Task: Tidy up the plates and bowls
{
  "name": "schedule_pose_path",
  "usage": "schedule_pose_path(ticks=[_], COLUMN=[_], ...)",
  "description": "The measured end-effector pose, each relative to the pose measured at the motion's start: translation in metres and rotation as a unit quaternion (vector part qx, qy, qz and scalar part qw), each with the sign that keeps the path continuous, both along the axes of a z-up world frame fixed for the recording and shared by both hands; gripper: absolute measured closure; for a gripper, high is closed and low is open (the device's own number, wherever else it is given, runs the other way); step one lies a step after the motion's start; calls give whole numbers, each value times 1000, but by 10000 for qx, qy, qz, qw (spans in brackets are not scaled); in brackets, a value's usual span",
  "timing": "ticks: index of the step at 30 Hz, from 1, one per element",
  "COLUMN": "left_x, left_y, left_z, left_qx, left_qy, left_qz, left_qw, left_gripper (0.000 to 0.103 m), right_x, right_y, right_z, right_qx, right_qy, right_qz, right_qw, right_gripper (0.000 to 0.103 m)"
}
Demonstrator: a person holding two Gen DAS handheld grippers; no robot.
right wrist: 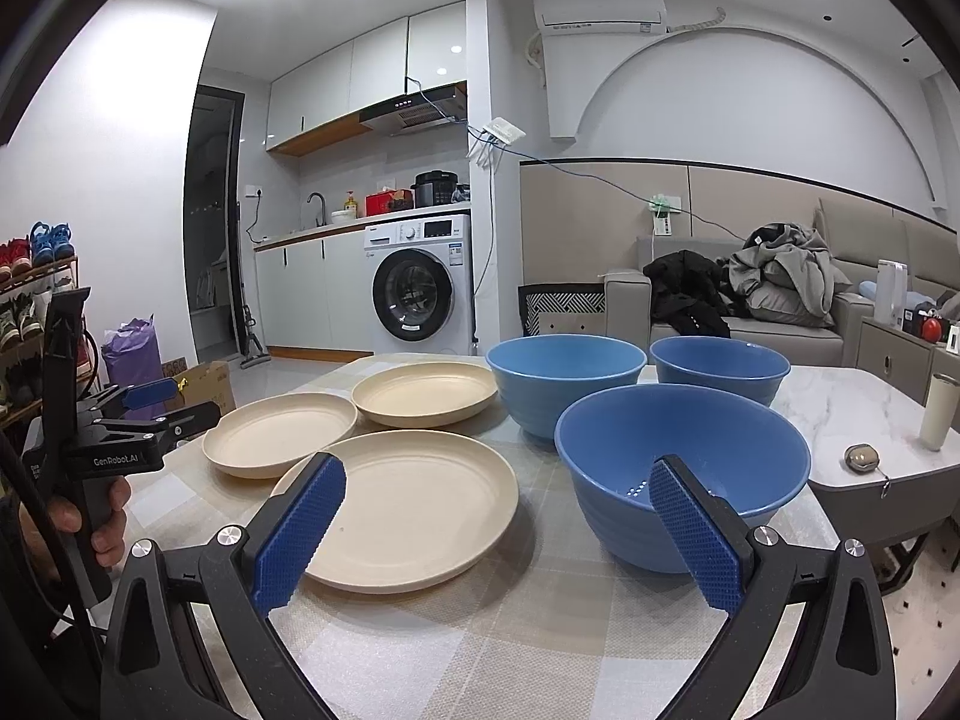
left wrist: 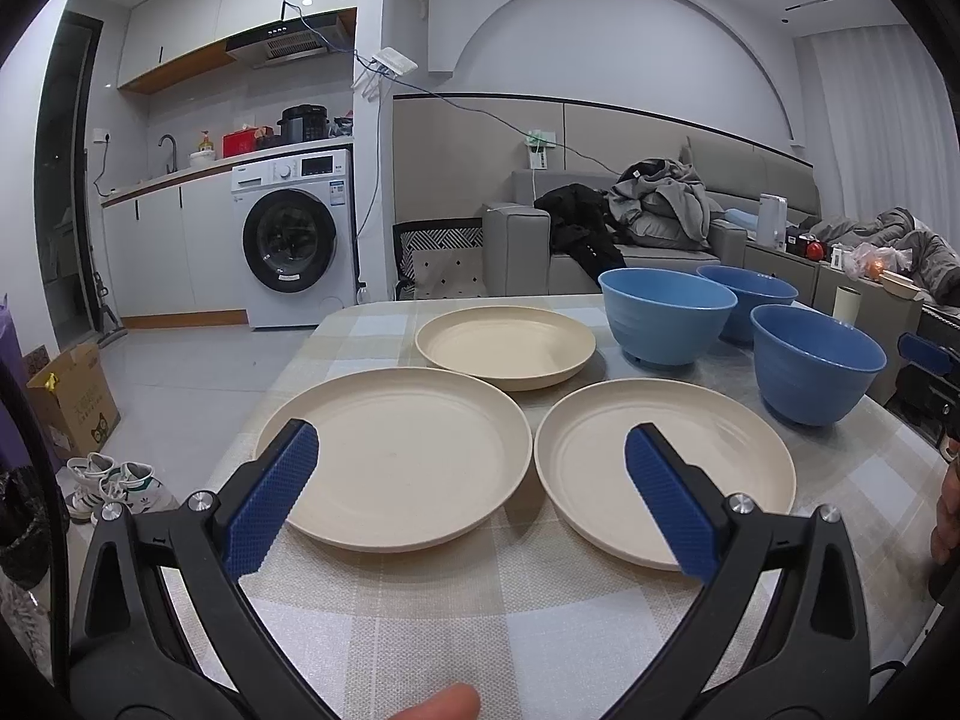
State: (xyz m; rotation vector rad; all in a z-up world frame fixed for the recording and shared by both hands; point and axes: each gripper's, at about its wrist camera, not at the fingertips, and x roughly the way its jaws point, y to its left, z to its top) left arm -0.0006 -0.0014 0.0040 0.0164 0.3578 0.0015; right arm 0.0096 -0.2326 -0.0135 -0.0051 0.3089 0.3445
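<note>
Three cream plates lie on the checked tablecloth: a near-left plate (left wrist: 396,459), a near-right plate (left wrist: 663,471) and a far plate (left wrist: 507,345). To their right stand three blue bowls, upright and apart: one nearest (left wrist: 816,363), one in the middle (left wrist: 666,315) and one behind (left wrist: 750,300). My left gripper (left wrist: 471,438) hovers open above the gap between the two near plates, holding nothing. My right gripper (right wrist: 498,465) is open and empty too, between the near plate (right wrist: 414,516) and the nearest bowl (right wrist: 678,438). A hand holds the left gripper (right wrist: 174,405) at the table's left edge.
The table (right wrist: 540,630) ends close behind the far plate and bowls. A white marble side table (right wrist: 870,396) at the right carries a cup (right wrist: 939,414) and a small round object (right wrist: 862,457). On the floor at the left are a cardboard box (left wrist: 72,396) and shoes (left wrist: 114,480).
</note>
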Motion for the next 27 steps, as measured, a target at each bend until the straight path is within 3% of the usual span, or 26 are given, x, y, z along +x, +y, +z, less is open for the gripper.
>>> schedule_pose_path(ticks=[27], left_x=[2], left_y=[1], left_z=[0], left_qx=[-32], left_qy=[-41], left_qz=[4], left_qw=[10000], left_gripper=[1], right_x=[0], right_y=[4], right_z=[-1], right_qx=[-100], right_qy=[15], right_qz=[13], right_qw=[9999], right_gripper=[0])
